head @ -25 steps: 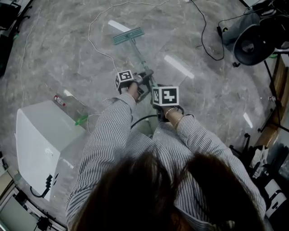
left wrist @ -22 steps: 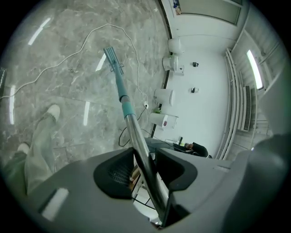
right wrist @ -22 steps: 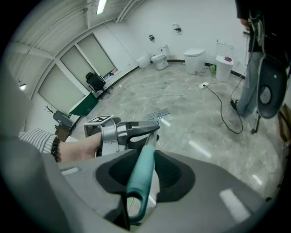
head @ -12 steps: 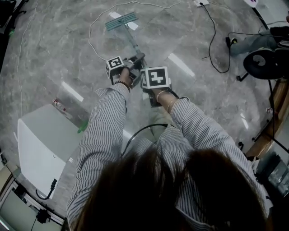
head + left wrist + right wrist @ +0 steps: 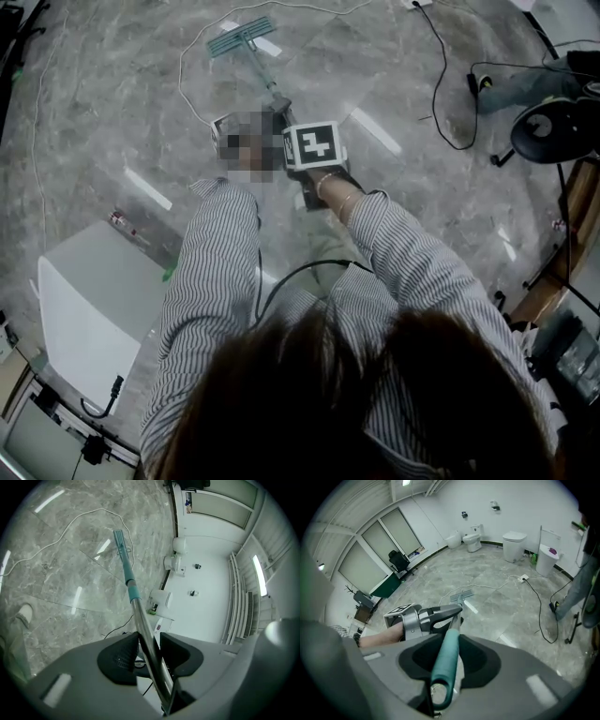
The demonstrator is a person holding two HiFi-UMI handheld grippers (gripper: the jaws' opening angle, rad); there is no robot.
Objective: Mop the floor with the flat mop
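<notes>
The flat mop lies with its teal head on the grey marble floor far ahead of me, and its metal pole runs back to my hands. My left gripper is shut on the bare metal pole, lower down the shaft. My right gripper is shut on the teal end grip, just behind the left one. In the right gripper view the left gripper shows ahead on the pole, with the mop head beyond it. The head view has the right gripper's marker cube beside the left gripper.
A white box-like unit stands at my left with a small bottle by it. A white cable loops near the mop head. Black cables and a black fan lie right. Toilets and bins line the far wall.
Both grippers have pushed forward along with the pole, and the mop head has slid farther away across the floor, toward the upper left of the head view.
</notes>
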